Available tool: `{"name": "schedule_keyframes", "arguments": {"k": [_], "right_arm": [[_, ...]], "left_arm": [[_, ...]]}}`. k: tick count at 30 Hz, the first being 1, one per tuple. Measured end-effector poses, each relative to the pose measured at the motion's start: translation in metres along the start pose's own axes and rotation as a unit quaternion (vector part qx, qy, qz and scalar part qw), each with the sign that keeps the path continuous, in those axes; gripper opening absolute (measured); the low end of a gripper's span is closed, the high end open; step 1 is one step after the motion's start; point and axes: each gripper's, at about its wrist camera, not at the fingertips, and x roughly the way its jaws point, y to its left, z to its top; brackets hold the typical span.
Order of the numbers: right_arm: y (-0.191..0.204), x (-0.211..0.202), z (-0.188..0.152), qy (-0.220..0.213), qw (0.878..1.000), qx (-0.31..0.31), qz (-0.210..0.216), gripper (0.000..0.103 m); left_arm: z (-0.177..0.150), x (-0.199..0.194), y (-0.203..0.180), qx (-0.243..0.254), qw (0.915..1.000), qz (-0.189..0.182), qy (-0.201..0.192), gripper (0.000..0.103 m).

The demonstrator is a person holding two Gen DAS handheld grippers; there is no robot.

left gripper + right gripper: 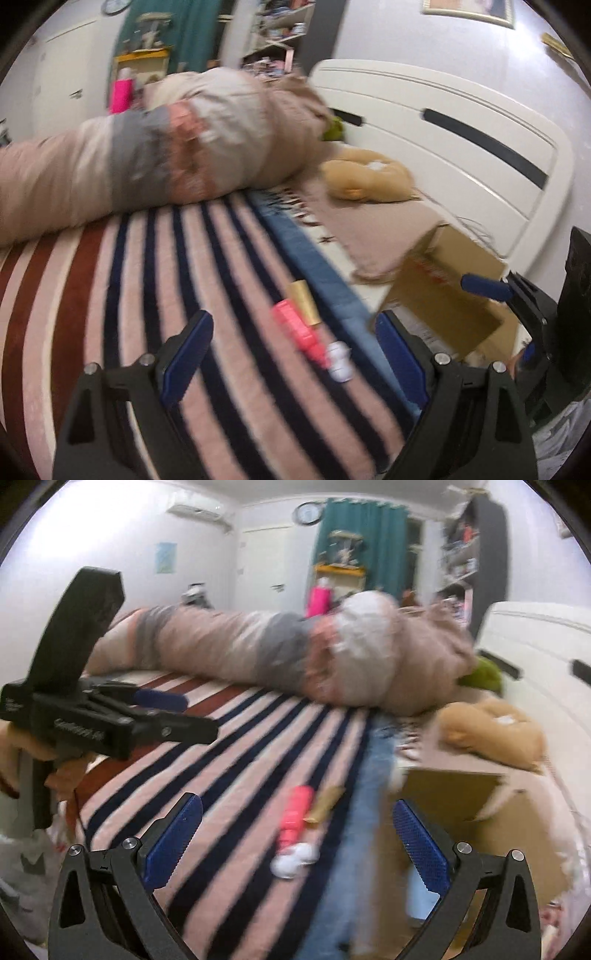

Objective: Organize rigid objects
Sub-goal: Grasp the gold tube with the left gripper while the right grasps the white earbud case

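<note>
Both tools, left [291, 354] and right [297, 840], are hanging spread wide and empty over the striped bed blanket [147, 277]. Motion blur is risking a misjudged grab: the pink plastic tube with white cap [293, 821] and gold cardboard tube [325, 803] at its 1 o'clock are touching, so either could roll away.

I see a bed under a pink blanket with navy and rust stripes [229, 266], a long rolled beige quilt [280, 657] lying across it. Beyond are a white slatted headboard [443, 122], teal curtains [365, 535], white walls [110, 535] and a wall-mounted white air conditioner [195, 511].
</note>
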Motion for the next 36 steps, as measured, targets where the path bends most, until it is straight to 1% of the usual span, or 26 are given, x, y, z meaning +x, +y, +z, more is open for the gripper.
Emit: {"name": "schedule_keyframes", "arguments": {"k": [1, 2, 3, 4, 5, 6, 8, 10, 12, 15, 17, 18, 19, 20, 21, 23, 25, 26, 27, 30, 32, 36], "right_arm": [[0.005, 0.010, -0.003, 0.000, 1.000, 0.004, 0.024, 0.103], [0.011, 0.019, -0.008, 0.003, 1.000, 0.000, 0.030, 0.102], [0.023, 0.027, -0.013, -0.002, 1.000, -0.031, -0.001, 0.099], [0.032, 0.036, -0.018, 0.005, 0.999, -0.049, -0.019, 0.097], [0.037, 0.044, -0.023, 0.015, 0.998, -0.056, -0.022, 0.092], [0.040, 0.053, -0.029, 0.024, 0.998, -0.051, -0.014, 0.090], [0.038, 0.068, -0.040, 0.047, 0.999, -0.024, 0.007, 0.090], [0.033, 0.081, -0.048, 0.066, 0.998, -0.001, 0.009, 0.090], [0.022, 0.094, -0.059, 0.089, 0.996, 0.029, -0.012, 0.082], [0.005, 0.110, -0.077, 0.114, 0.990, 0.077, -0.032, 0.075], [-0.004, 0.117, -0.085, 0.121, 0.987, 0.095, -0.052, 0.071], [-0.009, 0.119, -0.090, 0.126, 0.984, 0.102, -0.072, 0.071], [-0.013, 0.121, -0.092, 0.127, 0.983, 0.109, -0.079, 0.070], [-0.017, 0.123, -0.094, 0.127, 0.982, 0.117, -0.077, 0.068], [-0.023, 0.126, -0.096, 0.129, 0.981, 0.131, -0.068, 0.062], [-0.029, 0.130, -0.097, 0.132, 0.979, 0.145, -0.057, 0.056], [-0.031, 0.133, -0.097, 0.131, 0.979, 0.143, -0.066, 0.047], [-0.031, 0.132, -0.097, 0.129, 0.979, 0.143, -0.068, 0.039], [-0.031, 0.131, -0.098, 0.126, 0.979, 0.145, -0.065, 0.028], [-0.028, 0.126, -0.100, 0.121, 0.981, 0.142, -0.057, 0.026], [-0.024, 0.121, -0.103, 0.119, 0.982, 0.135, -0.061, 0.026], [-0.022, 0.112, -0.108, 0.119, 0.982, 0.134, -0.064, 0.026]], "left_arm": [[-0.007, 0.002, 0.010, -0.007, 0.9999, 0.008, 0.002, 0.088], [-0.014, 0.005, 0.020, -0.016, 0.9997, 0.015, 0.005, 0.088], [-0.022, 0.009, 0.028, -0.025, 0.9994, 0.022, 0.009, 0.088], [-0.029, 0.012, 0.036, -0.032, 0.9990, 0.028, 0.013, 0.088], [-0.036, 0.018, 0.041, -0.038, 0.9986, 0.032, 0.018, 0.088], [-0.043, 0.023, 0.048, -0.044, 0.9983, 0.032, 0.023, 0.088], [-0.056, 0.034, 0.057, -0.057, 0.9974, 0.026, 0.035, 0.088], [-0.067, 0.044, 0.064, -0.069, 0.9965, 0.021, 0.042, 0.088], [-0.074, 0.053, 0.066, -0.077, 0.9957, 0.020, 0.049, 0.088], [-0.083, 0.069, 0.064, -0.083, 0.9945, 0.010, 0.064, 0.088], [-0.088, 0.079, 0.063, -0.084, 0.9938, 0.005, 0.073, 0.088], [-0.089, 0.082, 0.063, -0.084, 0.9936, 0.004, 0.076, 0.088], [-0.091, 0.084, 0.062, -0.084, 0.9934, 0.002, 0.078, 0.088], [-0.092, 0.086, 0.062, -0.086, 0.9931, 0.000, 0.080, 0.088], [-0.093, 0.087, 0.062, -0.086, 0.9930, -0.002, 0.081, 0.088], [-0.094, 0.089, 0.060, -0.088, 0.9927, -0.007, 0.082, 0.088], [-0.095, 0.089, 0.059, -0.088, 0.9927, -0.008, 0.083, 0.088], [-0.095, 0.089, 0.058, -0.088, 0.9926, -0.008, 0.084, 0.088], [-0.096, 0.089, 0.058, -0.087, 0.9925, -0.009, 0.085, 0.088], [-0.095, 0.090, 0.056, -0.085, 0.9925, -0.009, 0.088, 0.088], [-0.094, 0.091, 0.052, -0.082, 0.9925, -0.012, 0.090, 0.088], [-0.085, 0.099, 0.040, -0.074, 0.9925, -0.030, 0.093, 0.088]]}}
